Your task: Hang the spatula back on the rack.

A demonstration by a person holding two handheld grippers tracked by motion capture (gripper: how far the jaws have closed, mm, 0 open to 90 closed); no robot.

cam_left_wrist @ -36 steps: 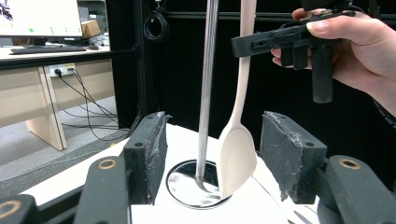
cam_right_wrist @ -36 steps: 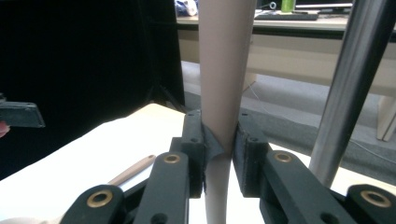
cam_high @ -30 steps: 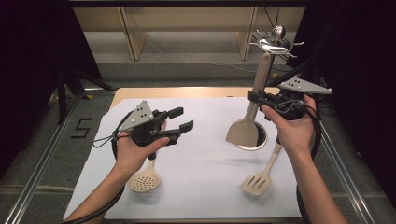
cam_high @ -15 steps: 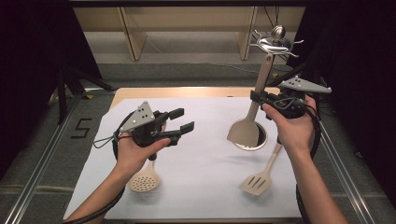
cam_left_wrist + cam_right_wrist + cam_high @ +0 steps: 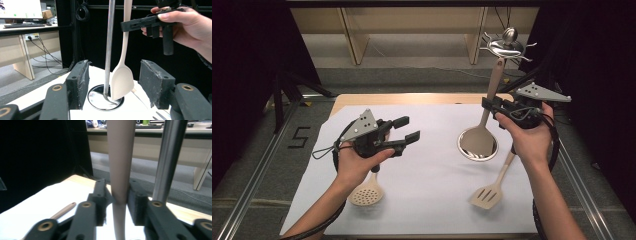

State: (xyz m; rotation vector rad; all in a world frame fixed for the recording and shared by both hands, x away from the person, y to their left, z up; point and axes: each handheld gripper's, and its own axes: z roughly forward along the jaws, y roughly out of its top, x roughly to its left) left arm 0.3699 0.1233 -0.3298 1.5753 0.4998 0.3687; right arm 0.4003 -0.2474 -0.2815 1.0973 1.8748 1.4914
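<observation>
Beige plastic spoon [image 5: 493,90] stays upright because our right tool [image 5: 496,107] clamps its handle, beside the chrome rack [image 5: 507,46] at one o'clock; left tool [image 5: 408,129] gapes empty.

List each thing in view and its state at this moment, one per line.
Right gripper: shut on the beige spoon's handle.
Beige spoon: held upright, bowl down beside the stand's pole.
Left gripper: open, holding nothing.
Utensil stand: upright on the table.
Slotted spatula: lying flat.
Perforated skimmer: lying flat.

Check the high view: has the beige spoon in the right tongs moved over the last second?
Yes. The beige spoon has lifted slightly, its handle tip closer to the rack's top disc, held in the right tongs.
</observation>
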